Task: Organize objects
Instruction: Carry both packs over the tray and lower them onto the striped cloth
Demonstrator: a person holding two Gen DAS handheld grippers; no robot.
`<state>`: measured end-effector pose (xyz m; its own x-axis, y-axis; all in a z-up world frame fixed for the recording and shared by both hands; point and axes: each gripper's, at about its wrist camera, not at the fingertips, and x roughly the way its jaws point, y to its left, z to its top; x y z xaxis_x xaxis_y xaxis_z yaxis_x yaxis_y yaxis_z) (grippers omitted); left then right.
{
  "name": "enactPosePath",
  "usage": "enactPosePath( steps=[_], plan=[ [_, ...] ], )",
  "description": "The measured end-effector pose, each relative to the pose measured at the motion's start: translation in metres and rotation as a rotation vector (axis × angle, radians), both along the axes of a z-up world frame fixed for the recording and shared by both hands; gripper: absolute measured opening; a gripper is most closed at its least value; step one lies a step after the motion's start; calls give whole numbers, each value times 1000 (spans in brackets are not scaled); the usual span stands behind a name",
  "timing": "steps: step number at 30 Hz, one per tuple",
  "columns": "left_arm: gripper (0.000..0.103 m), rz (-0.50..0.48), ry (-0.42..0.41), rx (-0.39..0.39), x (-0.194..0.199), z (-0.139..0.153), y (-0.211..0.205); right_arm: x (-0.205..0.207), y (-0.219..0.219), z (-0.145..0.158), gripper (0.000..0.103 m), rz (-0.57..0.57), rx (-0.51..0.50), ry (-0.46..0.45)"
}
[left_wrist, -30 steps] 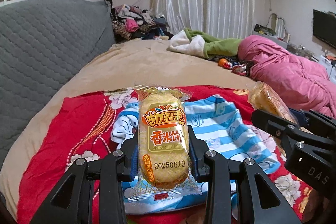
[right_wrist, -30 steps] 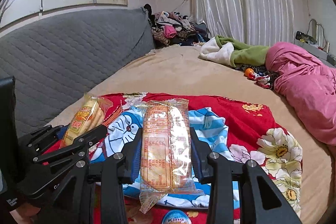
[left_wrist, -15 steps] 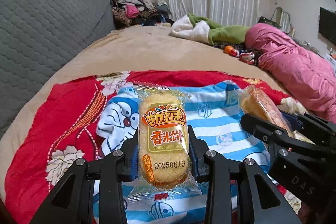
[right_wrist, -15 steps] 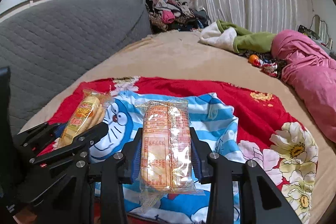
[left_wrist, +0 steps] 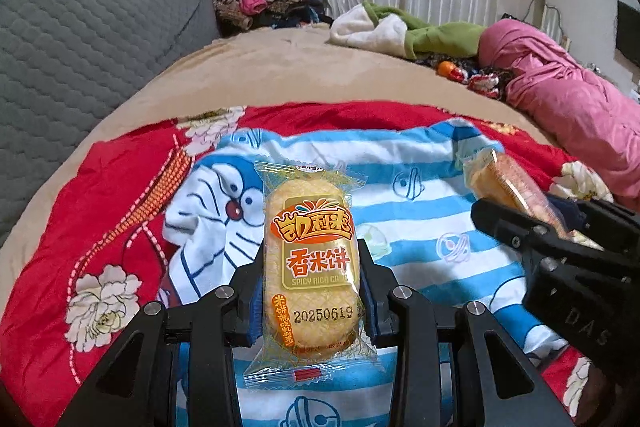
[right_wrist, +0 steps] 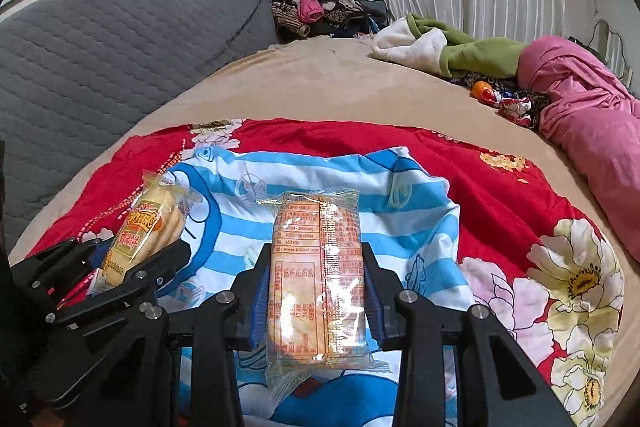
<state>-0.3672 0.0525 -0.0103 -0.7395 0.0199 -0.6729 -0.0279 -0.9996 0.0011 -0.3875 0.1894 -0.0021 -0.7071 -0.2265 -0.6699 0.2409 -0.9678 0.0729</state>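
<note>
L gripper (left_wrist: 310, 291) clamps front-label rice cracker (left_wrist: 310, 259); R gripper (right_wrist: 316, 301) clamps 2nd pack (right_wrist: 316, 279), print too blurry

Ahead of both grippers the blue-and-white striped cartoon cloth (left_wrist: 420, 187) and the red floral blanket (right_wrist: 500, 195) lie flat and bare. Beyond them the tan bed sheet (left_wrist: 280, 75) is open up to the grey quilted headboard (right_wrist: 100, 59). The crumpled pink quilt (left_wrist: 568, 119), green-and-white fleece (right_wrist: 448, 47) and small wrappers (right_wrist: 504, 99) block the far right.
</note>
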Motion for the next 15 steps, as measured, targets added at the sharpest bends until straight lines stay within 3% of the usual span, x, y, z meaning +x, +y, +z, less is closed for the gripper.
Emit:
enactPosePath(
  steps=[15],
  plan=[
    [39,22,-57,5,-14,-22,-5,-19,-8,-23,40,8,41,-64]
  ],
)
